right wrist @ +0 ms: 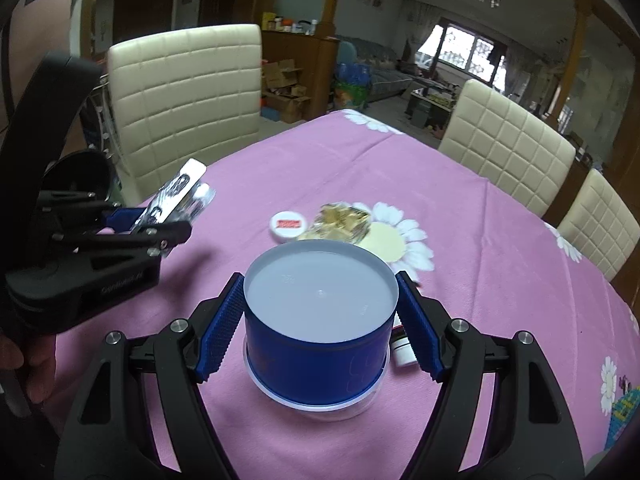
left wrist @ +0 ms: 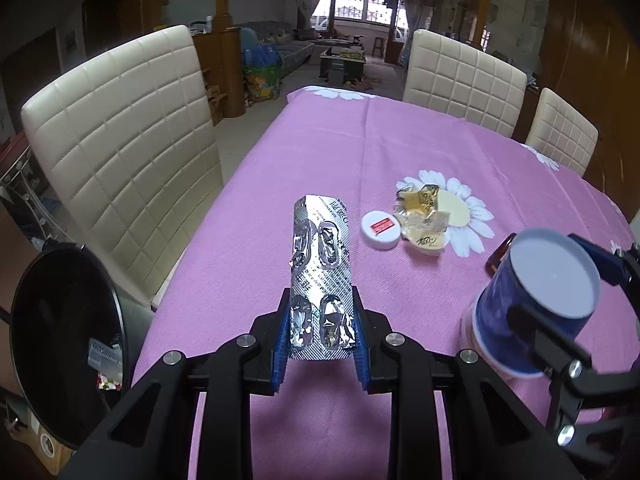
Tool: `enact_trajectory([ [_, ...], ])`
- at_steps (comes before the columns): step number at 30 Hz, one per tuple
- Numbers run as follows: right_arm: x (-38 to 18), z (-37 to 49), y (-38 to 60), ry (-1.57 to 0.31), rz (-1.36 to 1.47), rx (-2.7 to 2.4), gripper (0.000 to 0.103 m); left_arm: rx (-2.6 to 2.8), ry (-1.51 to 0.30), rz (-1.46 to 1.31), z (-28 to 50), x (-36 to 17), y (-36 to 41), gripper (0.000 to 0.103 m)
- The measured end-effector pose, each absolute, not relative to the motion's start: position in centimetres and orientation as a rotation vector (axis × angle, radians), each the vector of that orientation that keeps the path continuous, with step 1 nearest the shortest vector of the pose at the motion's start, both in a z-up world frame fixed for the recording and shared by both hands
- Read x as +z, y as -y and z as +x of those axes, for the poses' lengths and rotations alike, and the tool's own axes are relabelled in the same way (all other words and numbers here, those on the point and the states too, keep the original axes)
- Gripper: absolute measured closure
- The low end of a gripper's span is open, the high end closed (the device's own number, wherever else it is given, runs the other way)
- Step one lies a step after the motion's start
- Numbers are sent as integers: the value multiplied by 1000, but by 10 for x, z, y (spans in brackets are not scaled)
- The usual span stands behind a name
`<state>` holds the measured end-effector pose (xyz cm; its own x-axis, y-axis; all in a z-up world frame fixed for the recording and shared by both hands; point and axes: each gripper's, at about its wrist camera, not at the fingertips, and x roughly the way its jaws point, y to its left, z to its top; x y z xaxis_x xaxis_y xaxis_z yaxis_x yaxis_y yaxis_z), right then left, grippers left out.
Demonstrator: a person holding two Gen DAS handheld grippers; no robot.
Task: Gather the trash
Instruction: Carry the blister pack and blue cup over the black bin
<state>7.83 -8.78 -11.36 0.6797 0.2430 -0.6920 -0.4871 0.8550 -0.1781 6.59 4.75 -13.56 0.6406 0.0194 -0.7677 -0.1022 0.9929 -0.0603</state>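
My left gripper [left wrist: 320, 312] is shut on a silver, emptied blister pack [left wrist: 320, 248], which sticks up and forward from its blue pads above the pink tablecloth [left wrist: 360, 152]. In the right wrist view that gripper [right wrist: 160, 220] and the pack [right wrist: 180, 196] are at the left. My right gripper [right wrist: 320, 280] is shut on a blue cup [right wrist: 320, 344], held mouth down with its grey bottom toward the camera. The cup [left wrist: 516, 320] and right gripper [left wrist: 560, 292] also show at the right of the left wrist view. A white cap [left wrist: 381, 232] and gold wrappers [left wrist: 424, 216] lie on the cloth ahead.
A black trash bin [left wrist: 66, 344] with some litter inside stands beside the table at the left. Cream padded chairs [left wrist: 120, 152] line both sides. A small bottle [right wrist: 404, 354] lies on the cloth behind the cup. A person's hand [right wrist: 24, 364] holds the left gripper.
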Motion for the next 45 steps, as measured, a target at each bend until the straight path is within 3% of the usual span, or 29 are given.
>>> enact_trajectory([
  [45,-88,47,-40,-583,-468,744,29,399,-773,-190,-31,-103,-157,77],
])
